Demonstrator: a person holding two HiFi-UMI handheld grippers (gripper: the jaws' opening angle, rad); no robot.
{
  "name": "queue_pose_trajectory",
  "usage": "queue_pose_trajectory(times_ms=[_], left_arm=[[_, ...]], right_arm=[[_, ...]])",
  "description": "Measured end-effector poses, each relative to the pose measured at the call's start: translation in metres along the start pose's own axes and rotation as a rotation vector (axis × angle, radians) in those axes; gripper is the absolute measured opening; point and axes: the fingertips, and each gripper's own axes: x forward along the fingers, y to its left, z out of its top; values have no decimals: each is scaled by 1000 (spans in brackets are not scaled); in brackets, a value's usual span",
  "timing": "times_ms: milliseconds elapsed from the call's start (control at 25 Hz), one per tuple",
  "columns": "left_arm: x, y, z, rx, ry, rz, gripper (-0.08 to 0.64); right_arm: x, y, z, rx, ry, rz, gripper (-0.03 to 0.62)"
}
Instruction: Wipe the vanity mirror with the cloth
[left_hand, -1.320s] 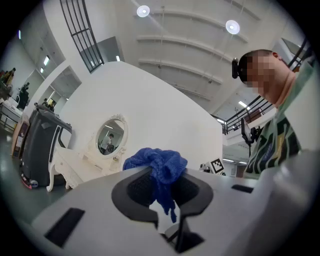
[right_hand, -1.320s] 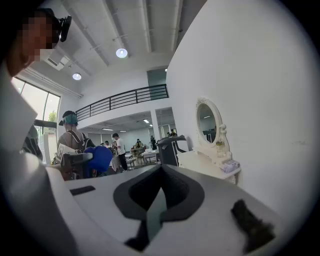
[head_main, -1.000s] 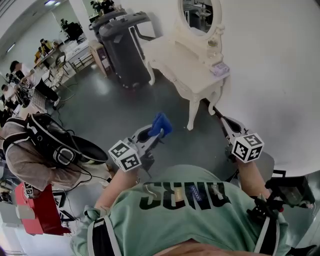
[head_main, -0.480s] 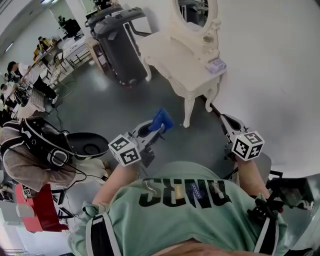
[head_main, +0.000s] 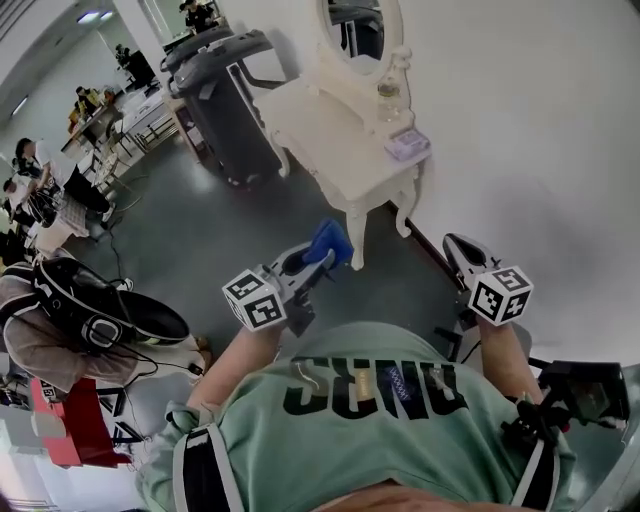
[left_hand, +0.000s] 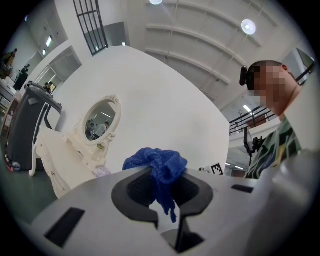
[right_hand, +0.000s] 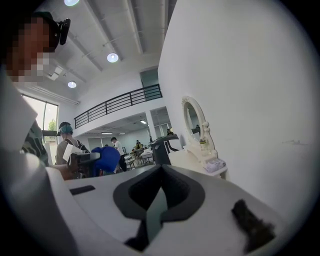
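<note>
The cream vanity table (head_main: 330, 125) stands against the white wall, with its oval mirror (head_main: 352, 25) upright at the back. My left gripper (head_main: 322, 252) is held out short of the table's front leg, shut on a bunched blue cloth (head_main: 328, 240). In the left gripper view the cloth (left_hand: 159, 167) bulges up between the jaws, and the mirror (left_hand: 99, 118) lies farther off to the left. My right gripper (head_main: 456, 246) hovers near the wall, right of the table. Its jaws meet with nothing between them (right_hand: 159, 189), and the mirror (right_hand: 191, 119) shows ahead.
A small pale box (head_main: 407, 143) and a bottle (head_main: 390, 88) sit on the vanity top. A dark grey machine (head_main: 225, 95) stands left of the table. A crouching person with a headset (head_main: 70, 320) and a red case (head_main: 60, 425) are at the left, on the grey floor.
The vanity has shifted left and nearer in the head view. Both grippers have kept their hold and pose, with the blue cloth still in the left one.
</note>
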Motion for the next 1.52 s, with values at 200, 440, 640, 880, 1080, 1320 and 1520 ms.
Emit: queue_pose_trajectory(times_ms=[200,440,640,880,1080,1320,1520], left_arm=[[34,11,-1,6,51,0,73],[60,55,9,-18,59,-30,74],[86,125,24,-47,71,-107,74],[128,223,80,-46,118,-215,73],[159,286,118,-52,139,-290,73],[191,342,131,-85,138,-301,74],[236,387,135,-99,144,-233,73]], right_arm=[[12,-29,-7,40,19,10,12],[48,-52,-5,48,43,-14,12],[102,-72,10,34,45,-80,12],[194,-88,63,38,10,-156,12],[260,-106,96,52,-20,-208,12],[311,-137,105,35,28,-209,12],[352,-190,126,47,32,-156,12]])
